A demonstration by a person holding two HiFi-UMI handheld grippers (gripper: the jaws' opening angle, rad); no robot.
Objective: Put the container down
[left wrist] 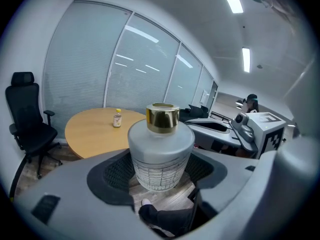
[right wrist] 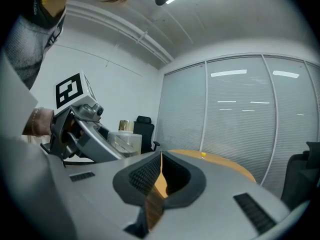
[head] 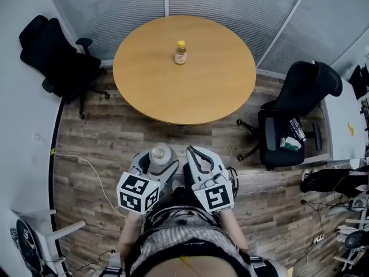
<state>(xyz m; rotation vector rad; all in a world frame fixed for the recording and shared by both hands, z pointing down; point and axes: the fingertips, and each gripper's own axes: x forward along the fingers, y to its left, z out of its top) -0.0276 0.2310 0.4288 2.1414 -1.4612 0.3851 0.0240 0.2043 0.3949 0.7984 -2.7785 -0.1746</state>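
A frosted white container (left wrist: pixel 160 156) with a gold cap (left wrist: pixel 162 117) stands upright between the jaws of my left gripper (left wrist: pixel 161 176), which is shut on it. From the head view the container (head: pixel 162 157) shows close to the person's body, above the wooden floor, with the left gripper (head: pixel 151 175) around it. My right gripper (head: pixel 202 163) is beside it, shut with nothing in it; its jaws (right wrist: pixel 159 176) meet tip to tip. The container (right wrist: pixel 124 141) appears at the left of the right gripper view.
A round wooden table (head: pixel 184 68) stands ahead with a small yellow-capped bottle (head: pixel 180 52) on it. Black office chairs stand at the left (head: pixel 55 59) and right (head: pixel 294 117). A white desk edge (head: pixel 29 131) curves along the left. Cables lie on the floor.
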